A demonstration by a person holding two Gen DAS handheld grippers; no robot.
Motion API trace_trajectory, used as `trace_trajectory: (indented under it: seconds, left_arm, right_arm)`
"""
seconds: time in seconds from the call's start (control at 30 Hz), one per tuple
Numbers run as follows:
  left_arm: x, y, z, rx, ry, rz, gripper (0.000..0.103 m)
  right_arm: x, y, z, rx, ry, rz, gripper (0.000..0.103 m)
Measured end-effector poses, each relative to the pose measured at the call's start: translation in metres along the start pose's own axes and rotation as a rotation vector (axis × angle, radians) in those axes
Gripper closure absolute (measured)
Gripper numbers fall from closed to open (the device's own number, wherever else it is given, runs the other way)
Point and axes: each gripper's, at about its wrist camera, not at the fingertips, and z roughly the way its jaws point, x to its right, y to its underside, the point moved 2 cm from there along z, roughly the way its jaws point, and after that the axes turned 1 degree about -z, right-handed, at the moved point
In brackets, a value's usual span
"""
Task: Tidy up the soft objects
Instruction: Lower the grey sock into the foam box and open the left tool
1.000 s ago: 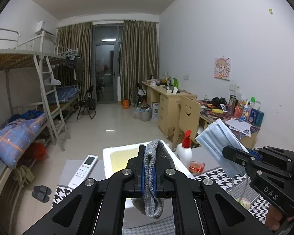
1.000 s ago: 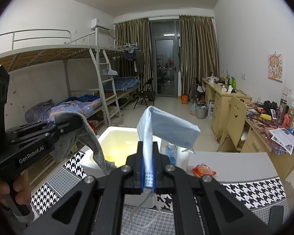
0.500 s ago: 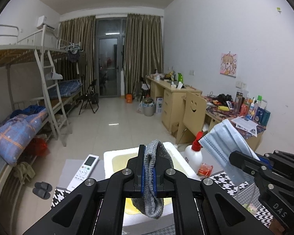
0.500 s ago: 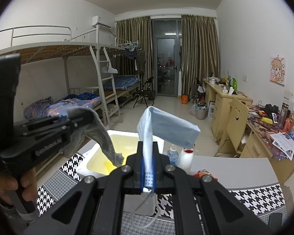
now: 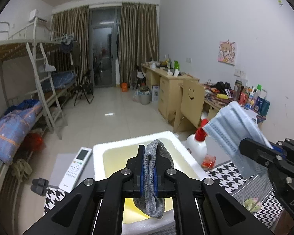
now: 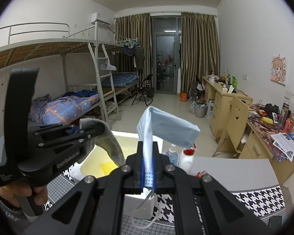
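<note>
Left claw [image 5: 148, 168] around ribbed knit sock [image 5: 153, 178]

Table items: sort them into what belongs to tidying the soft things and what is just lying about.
Job: grey sock in left jaws, blue face mask in right jaws, white foam box.
Lying about: remote control, red-capped bottle, snack packet.

Left gripper [image 5: 148, 168] clamped closed, right gripper [image 6: 147, 168] clamped closed

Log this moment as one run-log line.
left gripper: shut on grey sock | right gripper: shut on blue face mask | both above white foam box
</note>
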Motion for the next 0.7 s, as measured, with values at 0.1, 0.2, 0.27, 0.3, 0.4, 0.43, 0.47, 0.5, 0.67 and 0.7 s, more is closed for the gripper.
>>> trace_trajectory:
  seconds: [0.1, 0.2, 0.27, 0.3, 0.4, 0.43, 0.47, 0.5, 0.67, 0.7]
  left_arm:
    - [-0.007, 0.0, 0.006, -0.022, -0.003, -0.013, 0.034]
    - [-0.014, 0.002, 0.003, 0.002, -0.029, -0.031, 0.02]
    - [-0.018, 0.003, 0.001, 0.0, -0.028, -0.039, 0.015]
    - [-0.019, 0.003, -0.001, 0.002, -0.036, -0.041, 0.013]
    - [-0.024, 0.002, -0.006, 0.021, -0.059, -0.045, 0.006]
    - [-0.025, 0.002, -0.009, 0.026, -0.064, -0.05, 0.006]
    - [-0.026, 0.003, -0.011, 0.029, -0.066, -0.054, 0.006]
    - [-0.029, 0.003, -0.014, 0.032, -0.071, -0.058, 0.006]
    - [-0.036, 0.005, -0.028, 0.056, -0.104, -0.069, 0.003]
    - [-0.038, 0.006, -0.031, 0.06, -0.111, -0.077, 0.003]
  right_arm:
    - [0.0, 0.0, 0.004, -0.009, 0.006, 0.002, 0.094]
    - [0.0, -0.001, 0.006, -0.012, 0.008, 0.002, 0.094]
    - [0.0, -0.001, 0.008, -0.015, 0.006, 0.001, 0.094]
    - [0.0, -0.001, 0.009, -0.017, 0.007, -0.002, 0.094]
    - [-0.001, 0.0, 0.013, -0.024, 0.001, -0.001, 0.094]
    - [-0.001, 0.0, 0.015, -0.027, -0.001, 0.0, 0.094]
    - [-0.002, 0.0, 0.017, -0.03, -0.002, -0.001, 0.094]
    - [-0.003, 0.0, 0.018, -0.033, -0.004, -0.001, 0.094]
    - [-0.007, -0.001, 0.024, -0.048, -0.024, -0.013, 0.094]
    - [-0.009, -0.001, 0.025, -0.048, -0.028, -0.017, 0.094]
